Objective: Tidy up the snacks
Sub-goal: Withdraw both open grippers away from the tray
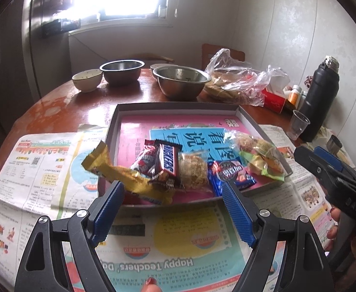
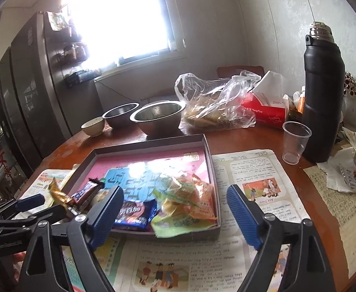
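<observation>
Along the lower edge of the tray (image 1: 114,131), mid-frame, the snacks (image 1: 168,163) already lie in a rough row, the gold wrapper (image 1: 119,170) overhanging its rim, while the left gripper (image 1: 173,209) and right gripper (image 2: 175,216) hover wide open and empty, so probably only tidying remains.

Snacks (image 1: 178,168) are crowding the near half of the tray (image 1: 178,105), leaving its far half lying free. Two steel bowls (image 1: 181,82) are blocking the counter (image 1: 56,102) behind it; a plastic cup (image 2: 294,141) and black flask (image 2: 323,97) are standing guard to the right. Newspaper (image 2: 190,262) in front is lying bare.
</observation>
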{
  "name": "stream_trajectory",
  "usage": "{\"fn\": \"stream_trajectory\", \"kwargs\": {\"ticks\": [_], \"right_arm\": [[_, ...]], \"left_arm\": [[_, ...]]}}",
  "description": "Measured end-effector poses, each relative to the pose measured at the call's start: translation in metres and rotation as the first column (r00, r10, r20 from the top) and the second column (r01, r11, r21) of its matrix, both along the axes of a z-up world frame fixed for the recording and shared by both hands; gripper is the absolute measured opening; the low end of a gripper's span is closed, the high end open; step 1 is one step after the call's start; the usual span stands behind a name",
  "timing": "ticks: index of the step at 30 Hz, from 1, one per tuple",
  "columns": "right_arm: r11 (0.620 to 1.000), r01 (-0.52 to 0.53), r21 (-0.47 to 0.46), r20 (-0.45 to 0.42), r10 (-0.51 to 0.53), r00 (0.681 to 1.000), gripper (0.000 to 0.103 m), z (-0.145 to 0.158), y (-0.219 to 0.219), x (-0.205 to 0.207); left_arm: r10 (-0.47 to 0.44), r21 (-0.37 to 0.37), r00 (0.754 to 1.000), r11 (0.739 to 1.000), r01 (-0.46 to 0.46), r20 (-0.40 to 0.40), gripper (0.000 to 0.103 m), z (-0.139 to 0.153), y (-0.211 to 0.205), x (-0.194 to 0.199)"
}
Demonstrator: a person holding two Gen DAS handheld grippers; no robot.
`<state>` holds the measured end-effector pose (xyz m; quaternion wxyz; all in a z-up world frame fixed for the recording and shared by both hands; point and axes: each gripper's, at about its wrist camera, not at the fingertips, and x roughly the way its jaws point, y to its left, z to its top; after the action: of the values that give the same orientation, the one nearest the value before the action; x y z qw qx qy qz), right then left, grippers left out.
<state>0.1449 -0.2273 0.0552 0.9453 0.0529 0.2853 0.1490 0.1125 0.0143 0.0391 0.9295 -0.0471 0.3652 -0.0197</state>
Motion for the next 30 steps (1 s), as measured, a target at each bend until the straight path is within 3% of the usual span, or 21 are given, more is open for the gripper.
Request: {"fn": "stream_trajectory", "kwargs": {"ticks": [8, 19, 30], "right_arm": [[1.0, 0.002, -0.013, 0.021, -0.002, 1.0, 0.102, -0.004, 0.0, -0.032], [0.994, 0.021, -0.106, -0.004, -0.022, 1.0, 0.102, -0.02, 0.017, -0.067], [0.987, 0.035, -0.159, -0.042, -0.042, 0.998, 0.102, -0.041, 0.02, -0.098]], "left_arm": [[0.017, -0.006, 1.0, 1.0, -0.017, -0.018, 0.084, -0.009, -0.005, -0.025], [0.027, 0.009, 0.999, 1.0, -0.026, -0.034, 0.084, -0.023, -0.009, -0.062], [0.026, 0.014, 0.999, 1.0, -0.026, -0.042, 0.084, -0.03, -0.01, -0.074]]}}
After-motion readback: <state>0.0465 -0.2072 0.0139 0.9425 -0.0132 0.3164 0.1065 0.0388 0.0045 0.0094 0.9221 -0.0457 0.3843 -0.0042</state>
